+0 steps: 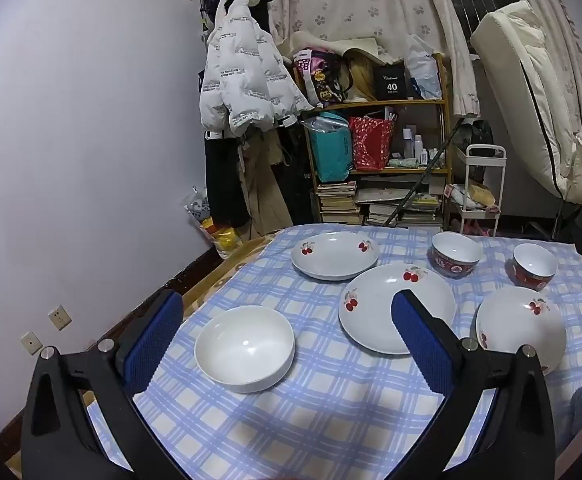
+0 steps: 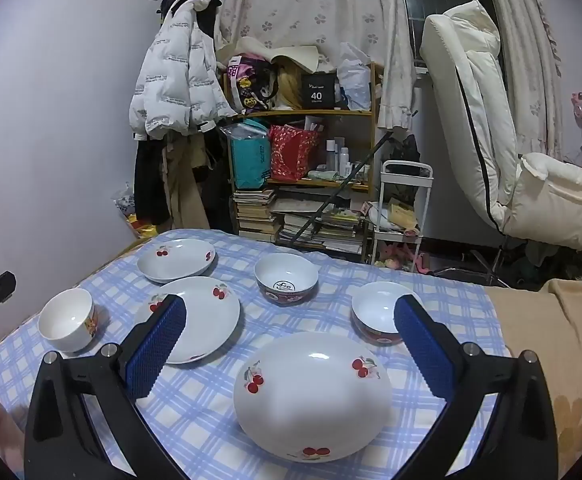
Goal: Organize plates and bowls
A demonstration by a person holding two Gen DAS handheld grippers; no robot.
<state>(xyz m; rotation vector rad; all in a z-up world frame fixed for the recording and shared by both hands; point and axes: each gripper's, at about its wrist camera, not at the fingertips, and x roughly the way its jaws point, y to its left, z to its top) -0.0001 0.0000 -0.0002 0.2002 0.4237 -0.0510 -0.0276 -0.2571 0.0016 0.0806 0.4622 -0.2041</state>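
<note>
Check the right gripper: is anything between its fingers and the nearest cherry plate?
Nothing visible. The right gripper is open and the nearest cherry plate lies straight ahead on the checked cloth, with only bare cloth around it.

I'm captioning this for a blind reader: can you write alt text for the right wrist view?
An open right gripper hovers over a blue checked tablecloth, empty, with a cherry-patterned plate nearest. Beyond lie two more cherry plates, two red-rimmed bowls and a white bowl, before a cluttered shelf.
</note>
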